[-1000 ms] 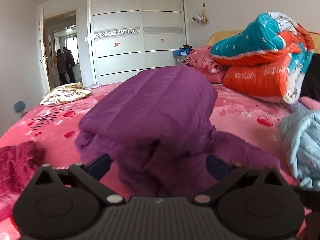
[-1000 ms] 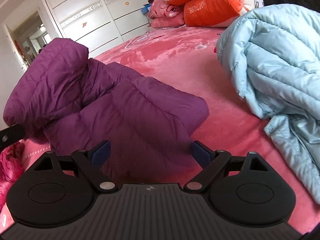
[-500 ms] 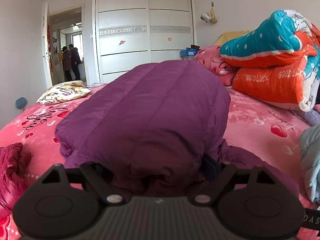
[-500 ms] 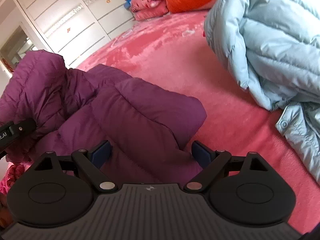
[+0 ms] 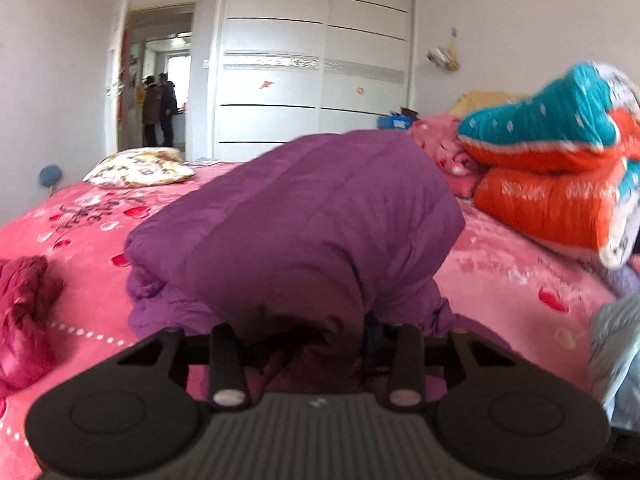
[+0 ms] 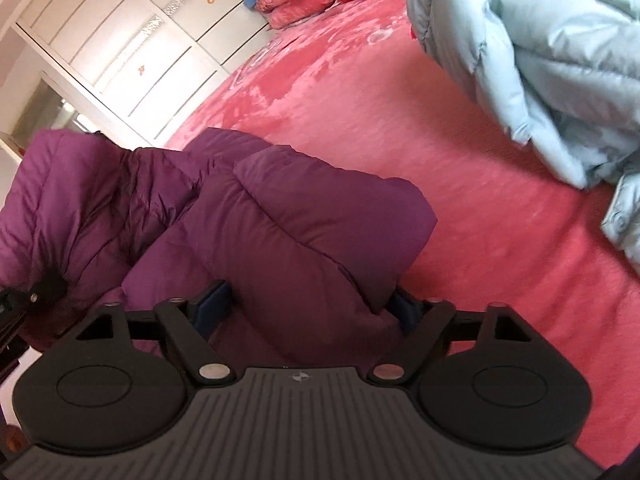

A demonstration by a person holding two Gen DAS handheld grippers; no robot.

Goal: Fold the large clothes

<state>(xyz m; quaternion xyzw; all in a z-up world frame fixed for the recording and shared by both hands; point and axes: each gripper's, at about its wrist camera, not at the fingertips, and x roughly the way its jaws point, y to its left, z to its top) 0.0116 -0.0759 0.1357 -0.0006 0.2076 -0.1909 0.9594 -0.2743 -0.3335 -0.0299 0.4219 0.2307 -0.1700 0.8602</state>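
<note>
Left gripper (image 5: pixel 300 334) closing on the purple jacket's (image 5: pixel 304 216) near hem; right gripper (image 6: pixel 308 306) closing too, fabric between its jaws. I reckon it's half-folded, mid-bed; blue jacket (image 6: pixel 536 60) far right waits unfolded.
</note>
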